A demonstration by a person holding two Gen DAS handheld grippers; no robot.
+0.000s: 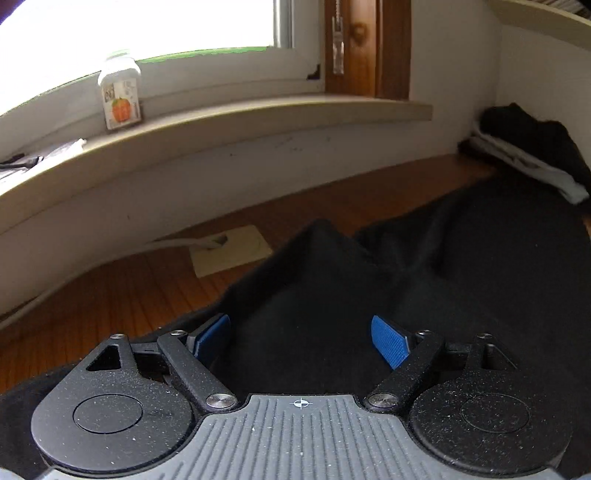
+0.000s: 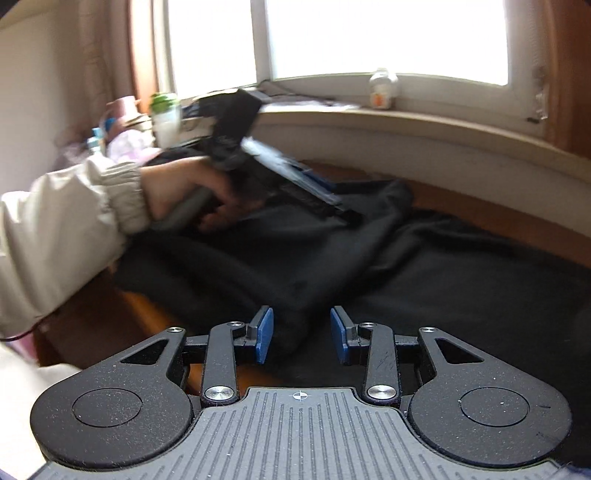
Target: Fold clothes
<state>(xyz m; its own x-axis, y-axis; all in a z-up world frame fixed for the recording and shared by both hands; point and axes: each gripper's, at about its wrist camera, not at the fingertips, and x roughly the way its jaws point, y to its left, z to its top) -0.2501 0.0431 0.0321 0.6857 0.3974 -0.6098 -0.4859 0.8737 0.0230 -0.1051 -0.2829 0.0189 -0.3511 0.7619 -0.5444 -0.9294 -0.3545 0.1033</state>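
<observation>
Tongs hovering over black garment [image 1: 424,277] on table [image 1: 122,295]: left tongs [image 1: 301,341] wide, right tongs [image 2: 301,334] narrower w/ nothing gripped, prob. lining up next fold.

Daylight enters through the window [image 1: 147,26], blown out to pure white in both views. The black garment [image 1: 406,288] reads as a near-featureless dark mass, its folds barely resolved. Strong fisheye bending curves the sill [image 1: 258,122]. In the right wrist view, the hand [image 2: 181,195] and left gripper [image 2: 343,210] are motion-blurred; the bottle [image 1: 120,98] is soft.
</observation>
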